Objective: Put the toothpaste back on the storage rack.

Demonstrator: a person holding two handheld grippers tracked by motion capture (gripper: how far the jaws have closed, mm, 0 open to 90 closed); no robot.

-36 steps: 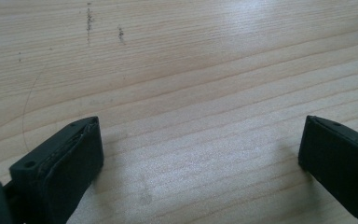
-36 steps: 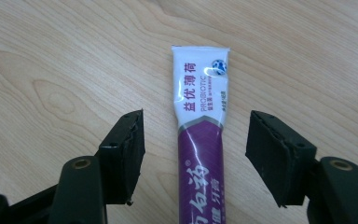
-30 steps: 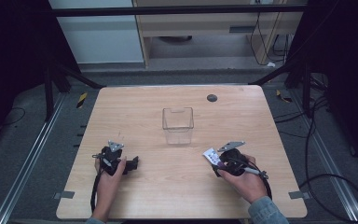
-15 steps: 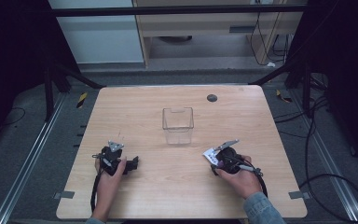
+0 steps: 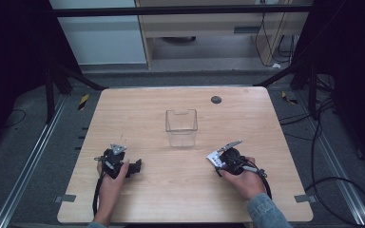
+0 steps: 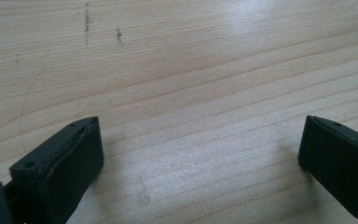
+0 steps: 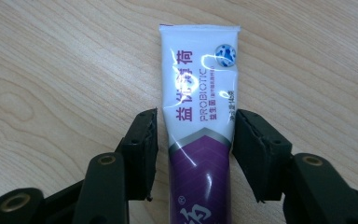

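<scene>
High view, pale wood table (image 5: 138,109), dark floor (image 5: 28,137)

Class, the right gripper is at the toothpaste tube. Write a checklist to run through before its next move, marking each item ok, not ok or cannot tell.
1. Toothpaste tube lies between the right gripper's fingers: ok.
2. Tube centred: ok, a sliver of gap shows at each side.
3. Firm grip: not ok; the jaws have just been closing, but the fingers do not yet press the tube.
4. Clear container upright on the table, open top: ok.
5. Path from tube to container free: ok, bare wood between.
6. Left gripper out of the way, open over bare wood: ok.
</scene>
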